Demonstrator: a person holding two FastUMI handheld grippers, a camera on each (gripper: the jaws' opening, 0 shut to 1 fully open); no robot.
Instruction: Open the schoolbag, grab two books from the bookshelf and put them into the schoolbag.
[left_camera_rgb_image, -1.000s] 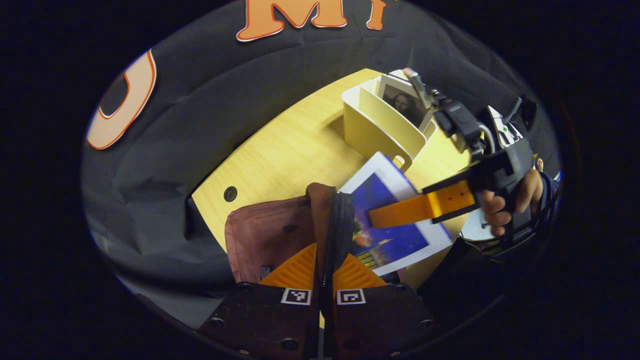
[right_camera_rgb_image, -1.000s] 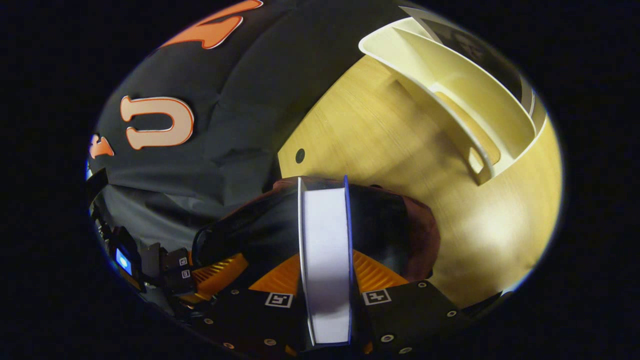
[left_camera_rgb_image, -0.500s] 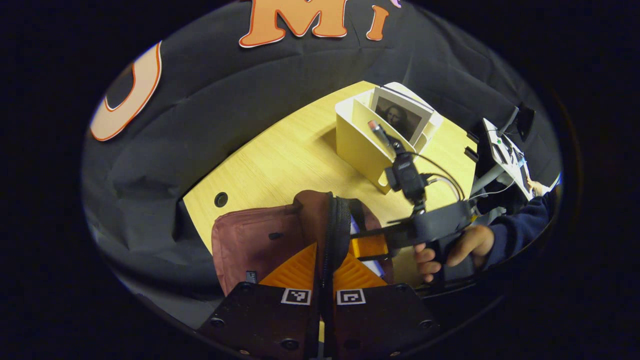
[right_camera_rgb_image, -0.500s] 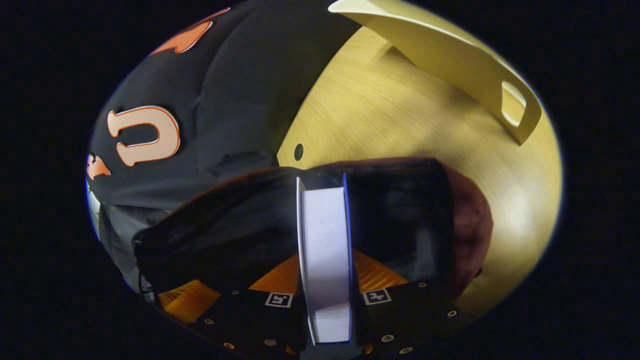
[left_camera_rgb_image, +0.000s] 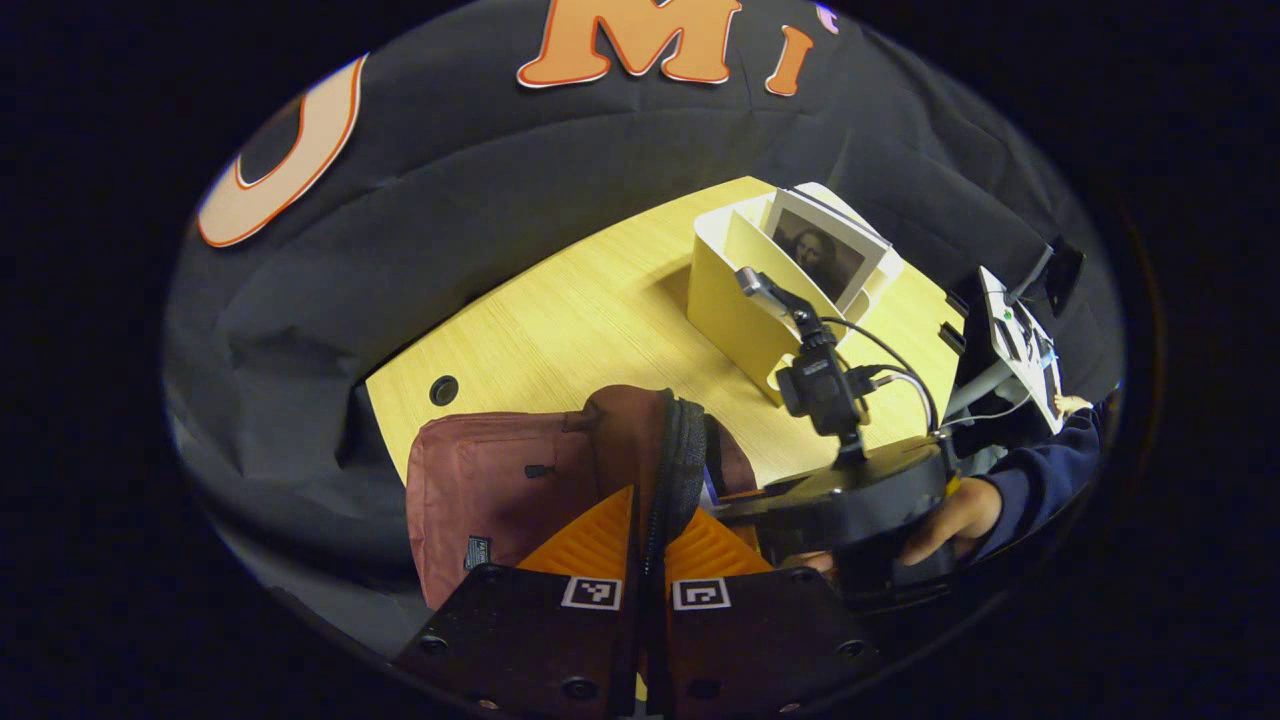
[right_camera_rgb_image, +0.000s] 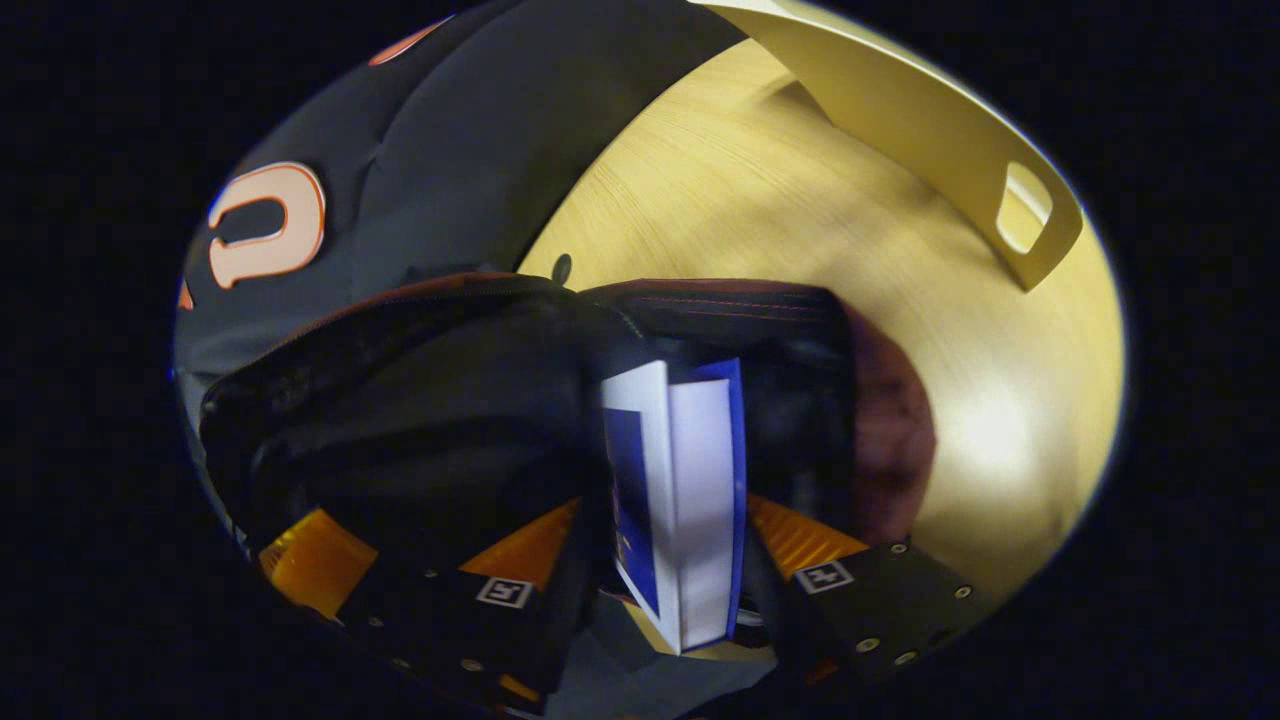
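Book (right_camera_rgb_image: 690, 500) inside schoolbag (right_camera_rgb_image: 480, 400) mouth, fingers spread.

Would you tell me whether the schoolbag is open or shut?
Open: the left gripper holds its zipper edge up, and the book sits in its dark mouth.

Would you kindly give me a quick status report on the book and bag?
Left gripper shut on schoolbag rim, holding it open. Right gripper open, blue book loose inside bag. Second book waits in bookshelf. Nothing blocking.
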